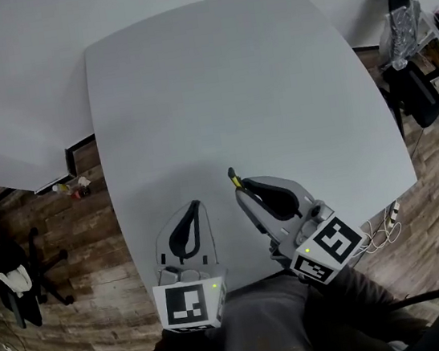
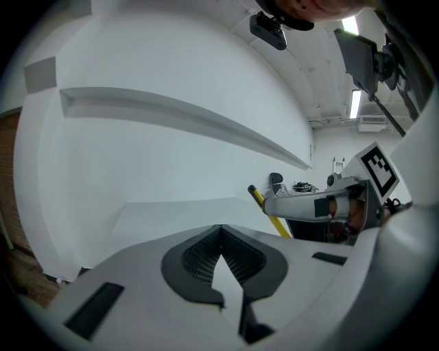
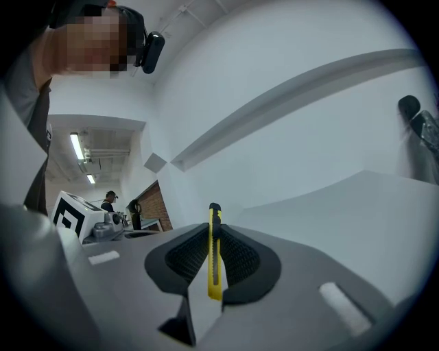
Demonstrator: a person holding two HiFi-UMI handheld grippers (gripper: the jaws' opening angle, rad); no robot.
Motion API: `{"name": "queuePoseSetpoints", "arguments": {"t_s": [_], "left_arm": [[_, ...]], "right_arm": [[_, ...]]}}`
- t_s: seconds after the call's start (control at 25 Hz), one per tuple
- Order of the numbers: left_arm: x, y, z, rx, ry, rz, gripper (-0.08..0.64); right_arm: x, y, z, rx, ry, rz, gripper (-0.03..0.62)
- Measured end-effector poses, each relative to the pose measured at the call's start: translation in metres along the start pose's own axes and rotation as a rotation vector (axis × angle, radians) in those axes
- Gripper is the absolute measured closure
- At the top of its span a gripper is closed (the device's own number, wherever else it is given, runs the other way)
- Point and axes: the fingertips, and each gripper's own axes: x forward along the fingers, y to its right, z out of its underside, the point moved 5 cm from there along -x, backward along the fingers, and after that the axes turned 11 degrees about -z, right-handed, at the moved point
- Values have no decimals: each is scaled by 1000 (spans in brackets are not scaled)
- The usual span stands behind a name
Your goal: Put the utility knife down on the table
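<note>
Right claw [image 3: 214,232] clamped around utility knife [image 3: 215,269]

Grey tools [image 1: 197,208], black pads [image 3: 180,257], checkered marker cubes [image 1: 191,304]

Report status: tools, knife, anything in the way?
Left tool shut, empty. Right tool shut on knife, over the table. Nothing in the way.

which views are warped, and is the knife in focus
Head view: mild barrel bend, the table edges bow, light dim and flat. Left gripper view: strong fisheye with dark corners. Right gripper view: same fisheye; the knife is sharp.
</note>
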Motion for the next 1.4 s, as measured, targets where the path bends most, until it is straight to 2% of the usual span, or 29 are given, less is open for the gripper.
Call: {"name": "queuePoseSetpoints", "arguments": {"t_s": [0.24, 0.44, 0.68, 0.96, 1.16, 1.4], "left_arm": [[51, 22, -5, 18, -61, -65, 558], [61, 36, -8, 38, -54, -119, 557], [56, 35, -14, 55, -67, -150, 557], [71, 39, 10, 25, -81, -100, 557], [108, 4, 23, -31, -113, -77, 558], [119, -5, 41, -71, -140, -57, 557]], "right_arm": [[2, 62, -9, 55, -5, -64, 541], [5, 73, -9, 71, -3, -148, 541], [7, 79, -13, 80, 2, -163, 541], [10, 86, 6, 65, -53, -130, 541], [53, 108, 22, 77, -119, -92, 541], [67, 112, 40, 96, -165, -77, 541]]}}
